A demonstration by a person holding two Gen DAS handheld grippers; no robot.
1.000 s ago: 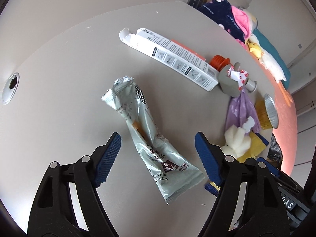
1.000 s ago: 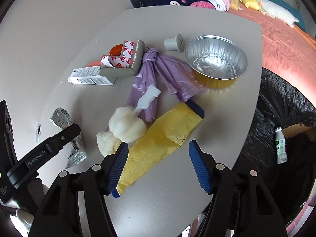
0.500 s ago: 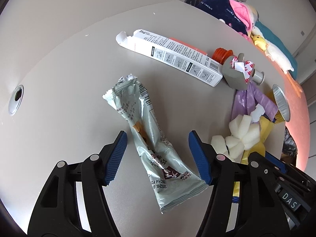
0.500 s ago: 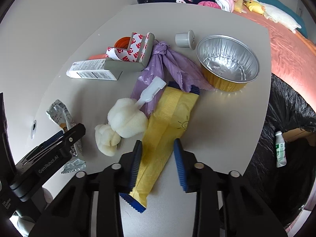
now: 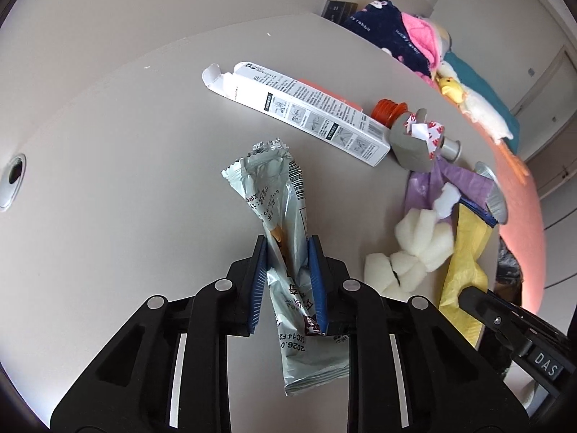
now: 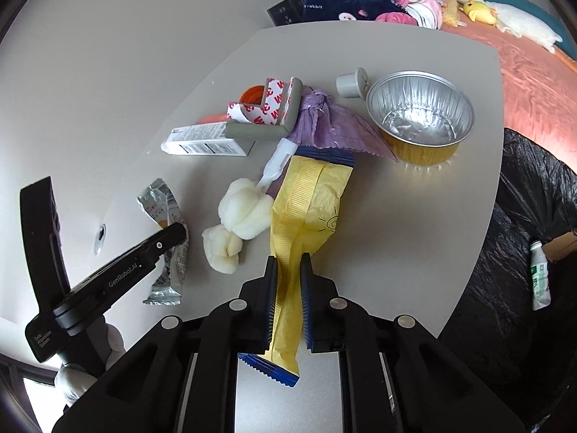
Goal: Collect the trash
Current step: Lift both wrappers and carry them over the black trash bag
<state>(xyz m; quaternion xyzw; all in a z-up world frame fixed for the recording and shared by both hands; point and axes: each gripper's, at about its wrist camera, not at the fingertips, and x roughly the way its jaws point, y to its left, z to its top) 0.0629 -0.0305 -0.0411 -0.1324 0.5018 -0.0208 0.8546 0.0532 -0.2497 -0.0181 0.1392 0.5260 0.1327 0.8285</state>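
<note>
A crumpled silver snack wrapper [image 5: 274,195] lies on the grey table [image 5: 126,180]. My left gripper [image 5: 287,244] is closing its jaws on the wrapper's middle, and both blue pads press it. In the right wrist view that same gripper [image 6: 173,232] covers the silver wrapper [image 6: 158,202] at the left. A yellow wrapper with blue ends [image 6: 310,198] lies along the table toward me. My right gripper [image 6: 287,261] is closing its jaws on the wrapper's lower part, pinching it narrow between the pads.
More litter: a white carton [image 5: 306,108], a grey corner guard with tape [image 6: 274,112], a purple bag [image 6: 335,130], a foil bowl [image 6: 420,108], a white sponge brush [image 6: 245,213], a grey cap [image 6: 351,83]. A black trash bag [image 6: 523,234] hangs off the table's right edge.
Both grippers went from wide open to pinched. The left closed on the silver wrapper, the right on the yellow wrapper, which swung round to point toward me.
</note>
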